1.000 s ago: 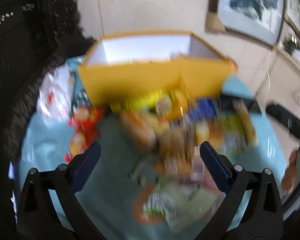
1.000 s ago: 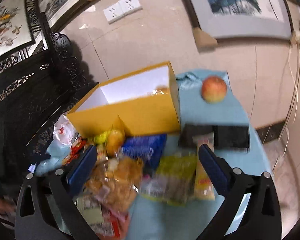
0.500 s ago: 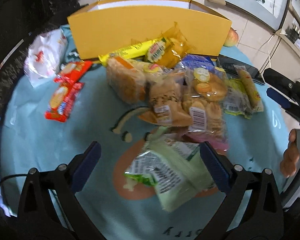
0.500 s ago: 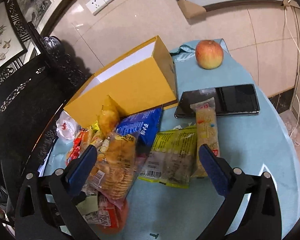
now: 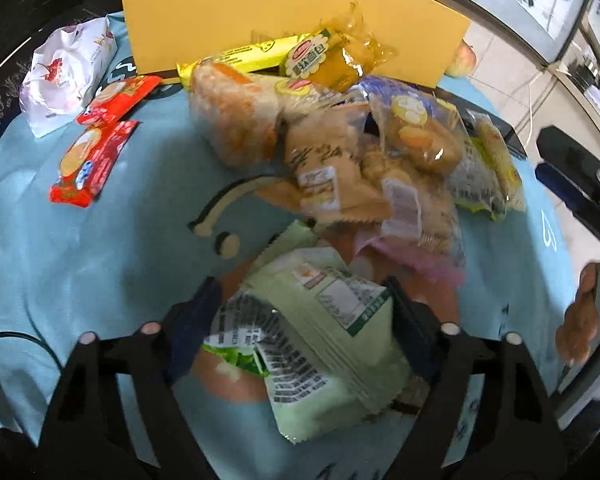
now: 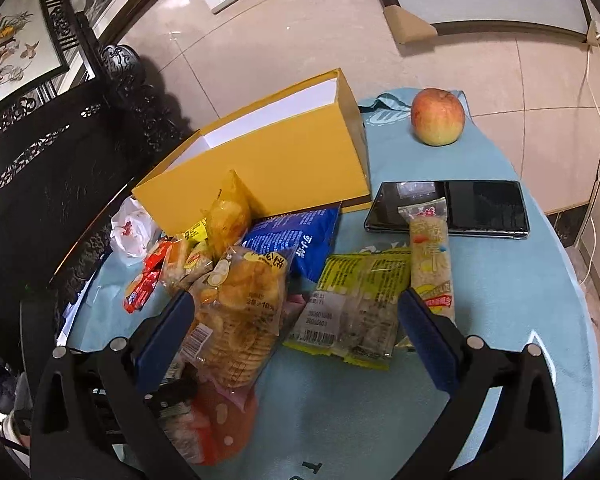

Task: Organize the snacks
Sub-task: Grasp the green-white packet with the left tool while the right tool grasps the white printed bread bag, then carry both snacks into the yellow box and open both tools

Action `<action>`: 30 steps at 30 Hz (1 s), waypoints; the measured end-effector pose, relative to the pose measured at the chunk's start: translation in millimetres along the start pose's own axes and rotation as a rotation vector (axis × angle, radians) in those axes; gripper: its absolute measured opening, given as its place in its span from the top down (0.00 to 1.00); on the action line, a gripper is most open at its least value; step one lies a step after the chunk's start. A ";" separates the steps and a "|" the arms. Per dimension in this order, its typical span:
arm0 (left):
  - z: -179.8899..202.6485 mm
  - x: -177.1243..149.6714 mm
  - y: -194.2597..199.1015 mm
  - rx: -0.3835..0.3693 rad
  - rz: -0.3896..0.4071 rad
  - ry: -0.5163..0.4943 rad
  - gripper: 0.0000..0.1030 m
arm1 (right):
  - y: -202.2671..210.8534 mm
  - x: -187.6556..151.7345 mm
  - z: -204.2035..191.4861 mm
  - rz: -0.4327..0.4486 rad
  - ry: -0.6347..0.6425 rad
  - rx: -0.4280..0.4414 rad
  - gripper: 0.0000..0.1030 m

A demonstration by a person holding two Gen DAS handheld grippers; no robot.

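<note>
Most print is Chinese; only a barcode and a blurred date stamp show on the yellow-green packet (image 6: 354, 312). Left tool (image 5: 304, 322) pitched steeply down, jaws closing around the pale green foil packet (image 5: 320, 344) on the desk (image 5: 80, 248); pads not yet clearly pressing. Right tool (image 6: 296, 328) tilted shallowly, jaws wide apart, holding nothing, above the clear cracker bag (image 6: 240, 312). Crinkled plastic wrappers heaped before the rigid yellow cardboard box (image 6: 284, 164). Apple (image 6: 437, 116) and phone (image 6: 448, 208) lie apart on the blue cloth.
</note>
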State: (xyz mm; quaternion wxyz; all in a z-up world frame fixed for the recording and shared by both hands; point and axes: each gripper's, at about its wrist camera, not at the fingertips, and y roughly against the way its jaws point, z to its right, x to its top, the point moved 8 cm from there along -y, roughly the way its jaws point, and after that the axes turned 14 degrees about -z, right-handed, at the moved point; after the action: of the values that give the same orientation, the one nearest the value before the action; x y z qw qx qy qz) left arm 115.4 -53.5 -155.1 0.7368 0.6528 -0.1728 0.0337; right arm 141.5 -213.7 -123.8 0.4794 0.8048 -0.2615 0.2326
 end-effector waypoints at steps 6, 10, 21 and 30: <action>-41.0 -18.2 13.7 -0.008 0.010 0.057 0.25 | -1.8 -6.8 -20.2 -0.008 0.093 0.020 0.01; -57.5 -21.7 21.4 -0.047 0.026 0.110 0.26 | -7.6 -24.6 -53.0 -0.080 0.235 0.104 0.01; -55.5 -21.6 15.8 -0.027 0.046 0.085 0.24 | -27.3 -109.2 -124.5 -0.245 0.639 -0.024 0.08; -51.2 -23.4 16.5 0.007 0.059 0.066 0.27 | -41.3 -117.7 -130.8 -0.273 0.649 -0.044 0.64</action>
State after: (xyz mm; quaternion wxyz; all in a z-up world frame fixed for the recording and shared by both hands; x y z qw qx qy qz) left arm 99.7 2.8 -151.0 0.7384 0.6486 -0.1676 0.0778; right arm 63.1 -56.9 -167.7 0.5813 0.7060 0.0096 0.4044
